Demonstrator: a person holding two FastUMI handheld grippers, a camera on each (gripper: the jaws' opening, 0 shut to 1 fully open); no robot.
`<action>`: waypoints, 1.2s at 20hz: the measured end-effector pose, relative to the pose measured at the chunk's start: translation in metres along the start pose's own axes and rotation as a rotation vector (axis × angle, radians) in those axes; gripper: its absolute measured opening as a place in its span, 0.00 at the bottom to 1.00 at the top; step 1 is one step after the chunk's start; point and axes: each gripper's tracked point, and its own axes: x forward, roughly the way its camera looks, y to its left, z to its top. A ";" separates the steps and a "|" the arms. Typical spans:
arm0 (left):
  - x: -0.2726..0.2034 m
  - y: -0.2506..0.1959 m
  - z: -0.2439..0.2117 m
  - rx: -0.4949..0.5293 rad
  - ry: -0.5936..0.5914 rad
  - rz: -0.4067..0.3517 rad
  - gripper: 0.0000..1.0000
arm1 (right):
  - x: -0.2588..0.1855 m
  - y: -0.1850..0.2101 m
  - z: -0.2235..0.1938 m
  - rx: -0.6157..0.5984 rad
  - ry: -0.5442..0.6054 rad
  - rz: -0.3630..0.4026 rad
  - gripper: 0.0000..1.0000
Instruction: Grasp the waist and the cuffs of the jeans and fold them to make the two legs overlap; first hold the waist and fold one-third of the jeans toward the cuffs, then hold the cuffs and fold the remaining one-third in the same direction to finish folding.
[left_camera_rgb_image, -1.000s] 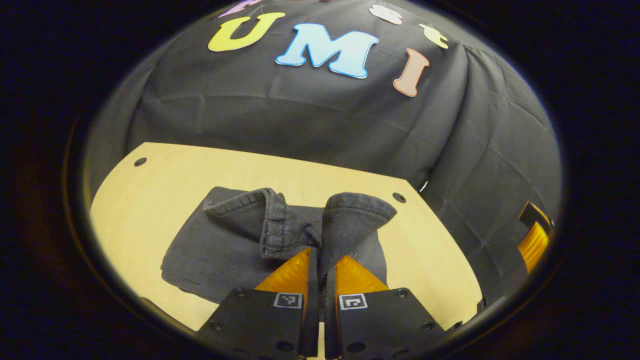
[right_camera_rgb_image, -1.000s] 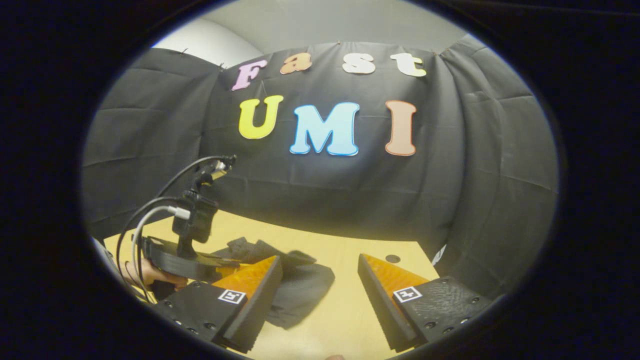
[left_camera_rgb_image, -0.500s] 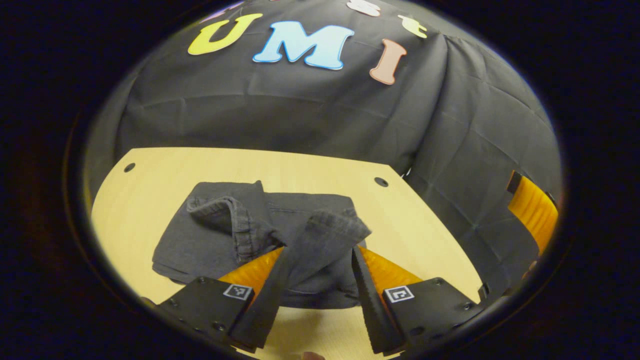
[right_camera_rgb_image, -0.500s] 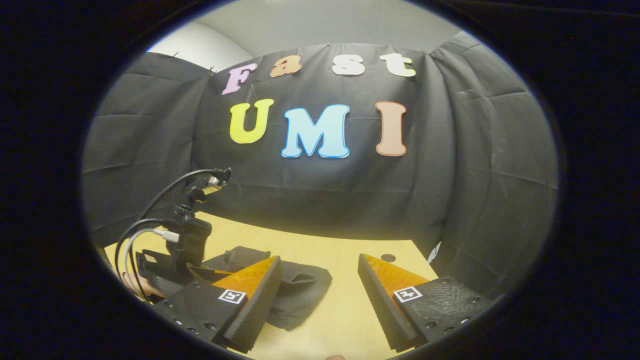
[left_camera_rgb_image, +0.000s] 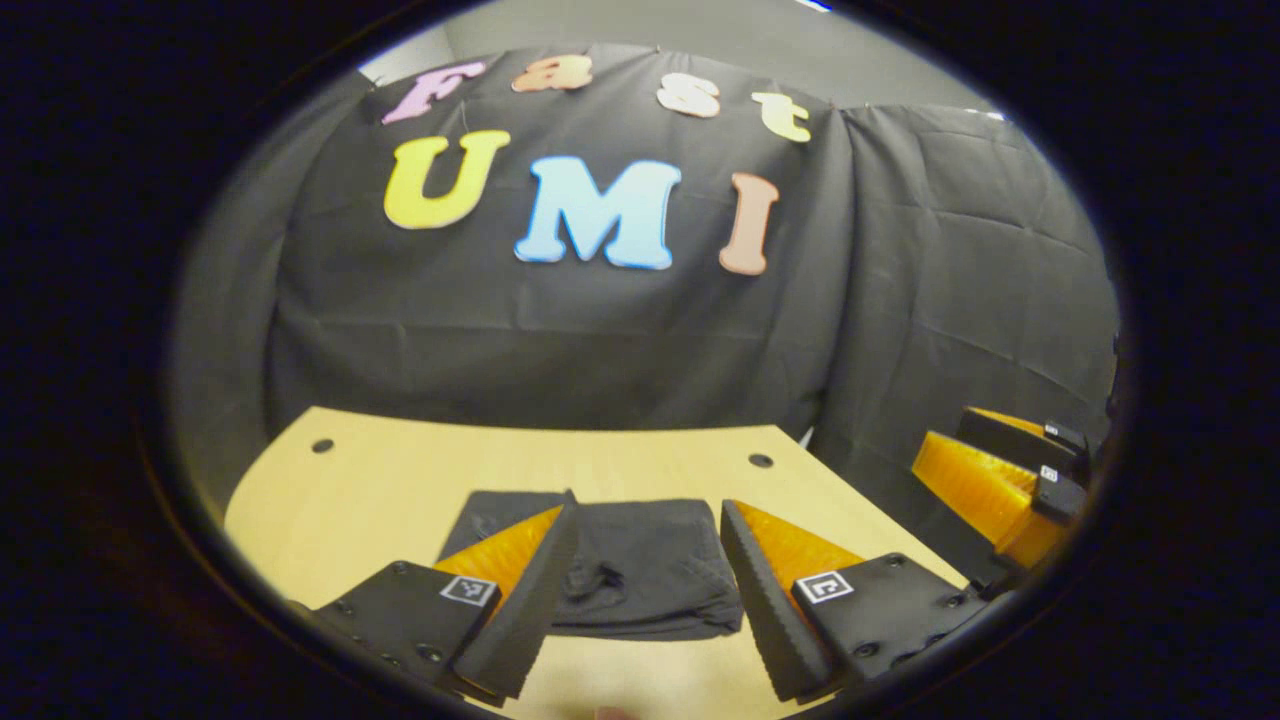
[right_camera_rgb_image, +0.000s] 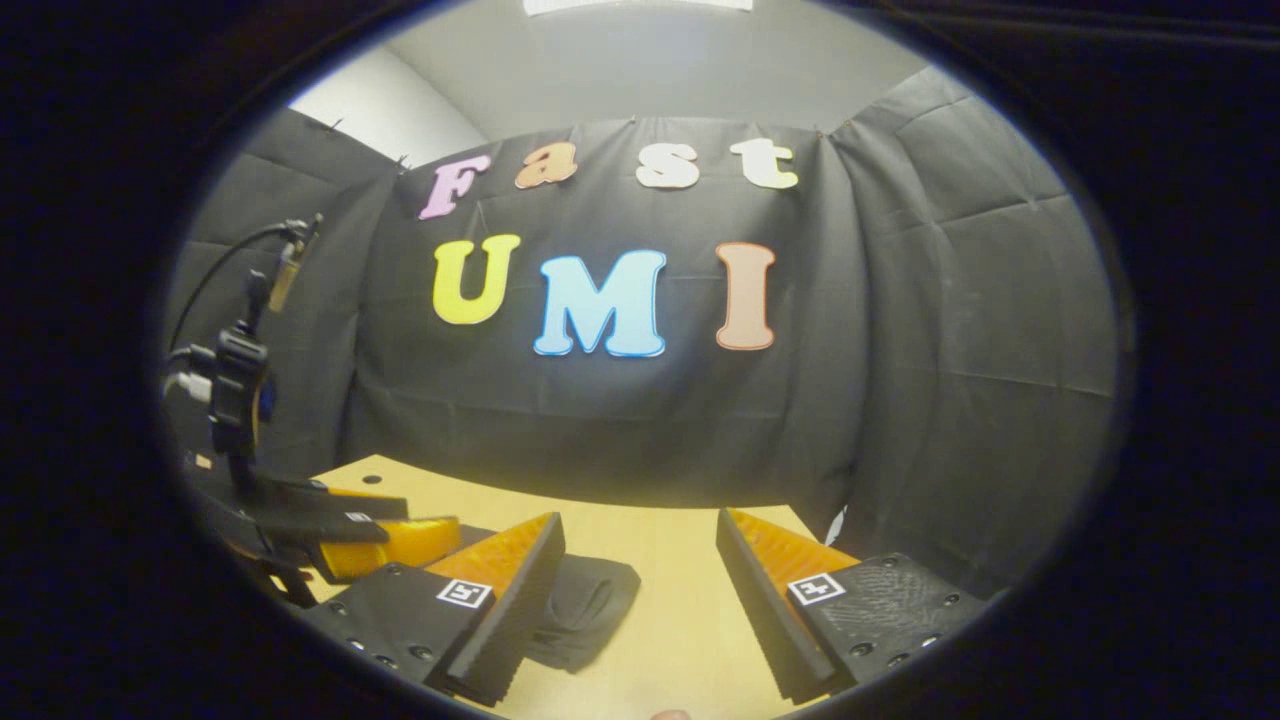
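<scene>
In the left gripper view, the left gripper (left_camera_rgb_image: 648, 590) stands with its two fingers spread wide and nothing held between them. Just past the fingertips, and framed by the gap, the jeans (left_camera_rgb_image: 640, 565) lie folded into a compact dark bundle, flat on the wooden table (left_camera_rgb_image: 400, 470). The near edge of the bundle sits between the two fingers, with bare table showing in front of it; the fingers hang above the cloth rather than pressing on it, though whether the left finger brushes the bundle's left corner cannot be told. The gripper looks forward and slightly down across the table top. Farther off at the right edge of this view, the right gripper (left_camera_rgb_image: 1000, 480) is seen beyond the table's right corner, apart from the jeans.

In the right gripper view, the right gripper (right_camera_rgb_image: 640, 590) is likewise spread wide with nothing in it, its fingers over bare table. The jeans (right_camera_rgb_image: 585, 610) lie at the left, partly behind its left finger, well short of the right one. Farther left, the left gripper (right_camera_rgb_image: 400, 540) hovers beside the bundle, with cables rising from its mount. Beyond the table hangs the black cloth wall (right_camera_rgb_image: 900, 350).
</scene>
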 end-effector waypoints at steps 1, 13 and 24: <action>-0.011 0.010 0.015 0.018 -0.035 0.029 0.92 | -0.002 -0.001 0.001 0.006 -0.001 -0.018 0.91; -0.083 0.071 0.047 0.000 -0.161 0.211 0.92 | -0.034 -0.024 -0.005 -0.026 0.010 -0.215 0.94; -0.079 0.090 0.043 0.012 -0.159 0.245 0.92 | -0.028 -0.011 -0.007 -0.038 0.023 -0.186 0.94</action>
